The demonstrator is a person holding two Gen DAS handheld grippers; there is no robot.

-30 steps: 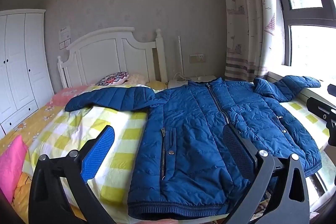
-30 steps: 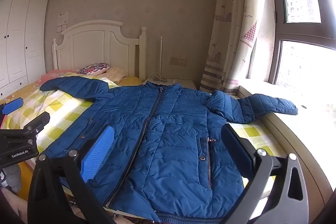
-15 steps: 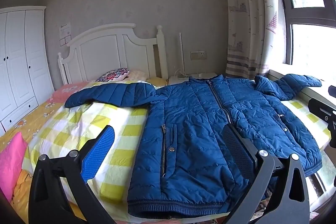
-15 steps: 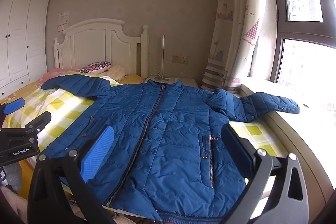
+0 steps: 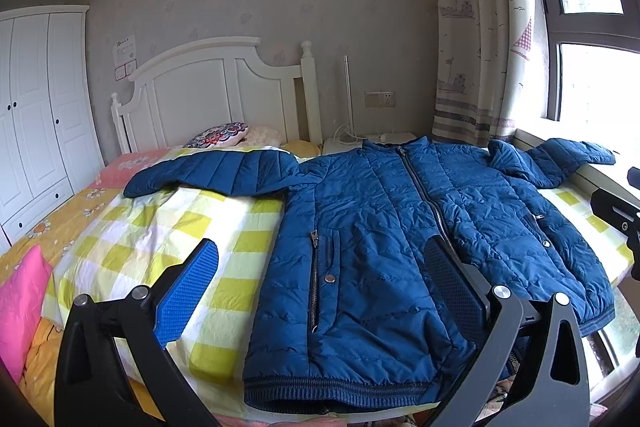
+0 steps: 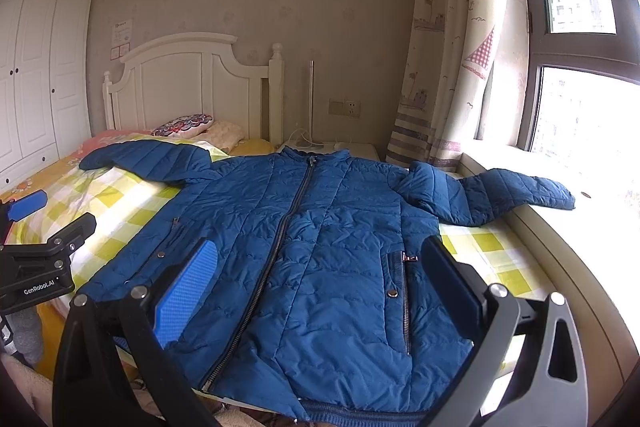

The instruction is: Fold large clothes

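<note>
A large blue quilted jacket [image 5: 392, 227] lies flat, zipped up, front side up, on the bed; it also shows in the right wrist view [image 6: 320, 239]. Its left sleeve [image 5: 216, 173] stretches out over the yellow checked sheet. Its right sleeve [image 6: 492, 193] reaches onto the window sill. My left gripper [image 5: 324, 267] is open and empty, held above the jacket's lower left part. My right gripper [image 6: 320, 267] is open and empty, held above the jacket's lower middle. The left gripper also shows at the left edge of the right wrist view [image 6: 36, 227].
The bed has a yellow checked sheet [image 5: 168, 231], a white headboard [image 5: 216, 91] and patterned pillows [image 5: 220, 139]. A pink cushion [image 5: 20, 303] lies at the bed's left. A white wardrobe [image 5: 36, 115] stands left. A window sill [image 6: 560, 227] and curtain [image 6: 440, 67] are right.
Both grippers have tilted or shifted slightly, so the jacket sits a little lower in both views. The jacket has not moved and both grippers stay open.
</note>
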